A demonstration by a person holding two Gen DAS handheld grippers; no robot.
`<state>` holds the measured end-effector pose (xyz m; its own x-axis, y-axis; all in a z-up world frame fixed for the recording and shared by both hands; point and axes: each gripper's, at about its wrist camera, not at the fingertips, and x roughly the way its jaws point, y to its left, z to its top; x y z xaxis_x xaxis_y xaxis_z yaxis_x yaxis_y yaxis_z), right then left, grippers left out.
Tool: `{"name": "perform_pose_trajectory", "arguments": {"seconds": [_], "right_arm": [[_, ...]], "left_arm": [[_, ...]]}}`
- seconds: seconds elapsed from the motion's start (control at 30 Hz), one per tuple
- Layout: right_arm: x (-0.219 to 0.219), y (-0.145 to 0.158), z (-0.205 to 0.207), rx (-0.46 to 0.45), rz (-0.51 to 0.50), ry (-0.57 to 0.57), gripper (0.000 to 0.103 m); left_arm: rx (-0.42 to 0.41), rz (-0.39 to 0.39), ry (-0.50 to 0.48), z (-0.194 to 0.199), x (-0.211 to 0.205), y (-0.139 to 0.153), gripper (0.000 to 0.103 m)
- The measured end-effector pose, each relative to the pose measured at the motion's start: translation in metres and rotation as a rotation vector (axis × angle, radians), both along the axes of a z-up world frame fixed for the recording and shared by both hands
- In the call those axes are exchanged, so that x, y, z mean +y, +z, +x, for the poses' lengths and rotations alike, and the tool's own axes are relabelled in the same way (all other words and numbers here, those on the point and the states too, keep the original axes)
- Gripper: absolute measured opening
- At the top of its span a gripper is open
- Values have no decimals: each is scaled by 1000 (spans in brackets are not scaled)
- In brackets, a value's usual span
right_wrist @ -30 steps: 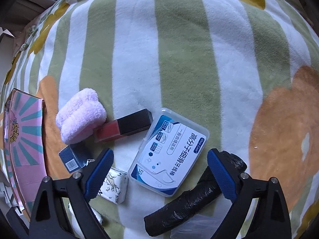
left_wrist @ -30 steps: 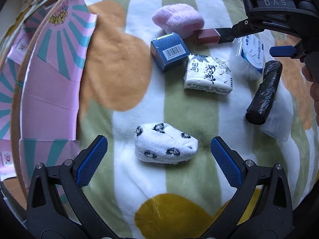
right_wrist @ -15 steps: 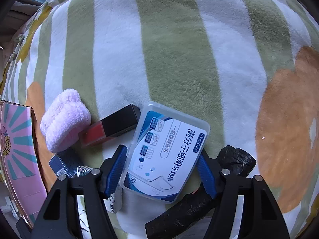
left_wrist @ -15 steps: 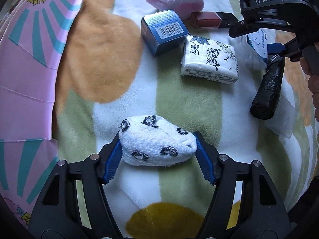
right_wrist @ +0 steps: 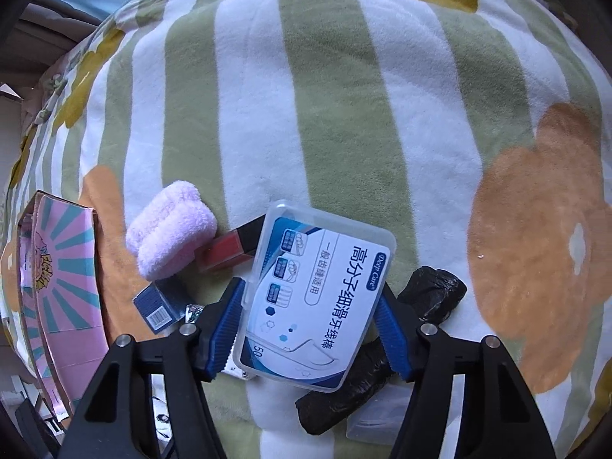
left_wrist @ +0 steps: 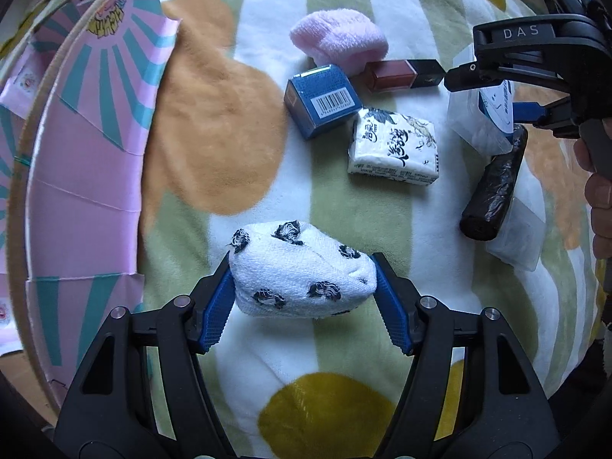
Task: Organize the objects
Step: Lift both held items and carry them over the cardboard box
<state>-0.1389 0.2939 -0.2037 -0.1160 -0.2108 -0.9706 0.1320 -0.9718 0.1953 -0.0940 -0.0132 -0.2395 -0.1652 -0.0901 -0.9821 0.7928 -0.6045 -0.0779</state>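
The right gripper (right_wrist: 310, 331) has just closed its blue pads on a clear plastic floss-pick box (right_wrist: 313, 298); a black bag roll (right_wrist: 386, 355) lies beneath it.

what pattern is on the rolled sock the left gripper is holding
White with small black blotchy motifs on the rolled sock, clearest in the left wrist view.

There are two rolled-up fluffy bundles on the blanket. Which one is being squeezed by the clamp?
The white sock bundle with black spots, pinched by the left gripper. The plain pink one lies untouched farther away.
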Motion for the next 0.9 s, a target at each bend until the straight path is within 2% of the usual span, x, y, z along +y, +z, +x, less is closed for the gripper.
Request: {"name": "perform_pose_trajectory", "arguments": {"seconds": [0.1, 0.17, 0.27, 0.33, 0.43, 0.67, 0.9], "right_arm": [[14, 32, 6, 39, -2, 18, 61], [5, 57, 2, 70, 3, 36, 61], [5, 91, 14, 116, 12, 59, 61], [-50, 94, -1, 144, 23, 71, 61], [-89, 104, 1, 183, 30, 92, 60], [-99, 145, 49, 233, 35, 139, 60], [-102, 159, 88, 261, 46, 148, 60]], "left_arm": [[26, -12, 2, 4, -10, 21, 64], [40, -24, -2, 7, -17, 38, 64], [56, -52, -17, 10, -7, 55, 64], [64, -67, -24, 1, 16, 75, 64], [88, -97, -35, 2, 20, 99, 64], [124, -163, -40, 11, 13, 158, 64], [142, -173, -65, 23, 17, 188, 64]]}}
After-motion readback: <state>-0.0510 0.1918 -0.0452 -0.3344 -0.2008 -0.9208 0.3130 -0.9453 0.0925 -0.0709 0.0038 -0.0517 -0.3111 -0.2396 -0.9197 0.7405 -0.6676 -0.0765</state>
